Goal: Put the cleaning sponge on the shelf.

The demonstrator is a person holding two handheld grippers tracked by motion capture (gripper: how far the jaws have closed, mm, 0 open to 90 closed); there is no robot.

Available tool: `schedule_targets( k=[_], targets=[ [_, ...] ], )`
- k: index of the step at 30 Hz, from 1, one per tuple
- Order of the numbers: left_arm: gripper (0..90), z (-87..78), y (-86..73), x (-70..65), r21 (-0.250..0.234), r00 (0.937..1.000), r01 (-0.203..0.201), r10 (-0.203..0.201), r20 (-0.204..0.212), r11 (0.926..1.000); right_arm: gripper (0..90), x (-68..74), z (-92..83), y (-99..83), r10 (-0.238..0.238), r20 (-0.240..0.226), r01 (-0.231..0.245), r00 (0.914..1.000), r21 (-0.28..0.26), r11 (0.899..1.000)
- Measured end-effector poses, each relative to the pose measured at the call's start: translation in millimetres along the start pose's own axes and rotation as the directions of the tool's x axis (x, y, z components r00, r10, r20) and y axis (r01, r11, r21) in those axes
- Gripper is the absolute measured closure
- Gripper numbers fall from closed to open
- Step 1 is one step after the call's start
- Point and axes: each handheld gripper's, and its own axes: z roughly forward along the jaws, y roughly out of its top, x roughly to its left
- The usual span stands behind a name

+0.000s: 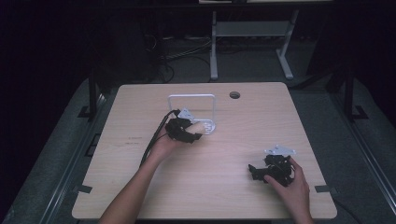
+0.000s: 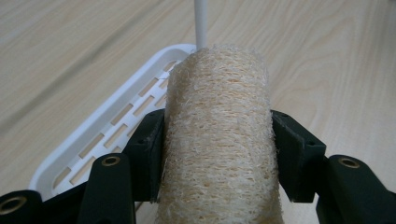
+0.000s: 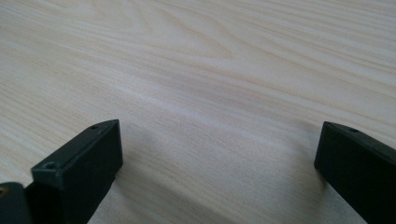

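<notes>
A beige loofah sponge stands lengthwise between the jaws of my left gripper, whose pads press on its two sides. In the high view the left gripper sits at the table's middle, holding the loofah right at the slotted base of a white wire rack. The rack's white tray lies under and to the left of the sponge, and a thin white post rises behind it. My right gripper rests near the front right, and in its own view the right gripper is open over bare wood.
The light wooden table has a round cable hole near its far edge. A desk frame and cables stand on the dark floor beyond the table.
</notes>
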Motion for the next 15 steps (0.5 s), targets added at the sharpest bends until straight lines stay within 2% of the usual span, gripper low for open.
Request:
schedule_targets(
  k=[15],
  targets=[
    [41.8, 25.2, 13.0, 9.4, 0.015, 0.9992, 0.036, -0.035, -0.018, 0.9993, 0.5, 0.0, 0.0, 0.0, -0.001, 0.000, 0.001, 1.0000, 0.000, 1.000]
  ],
)
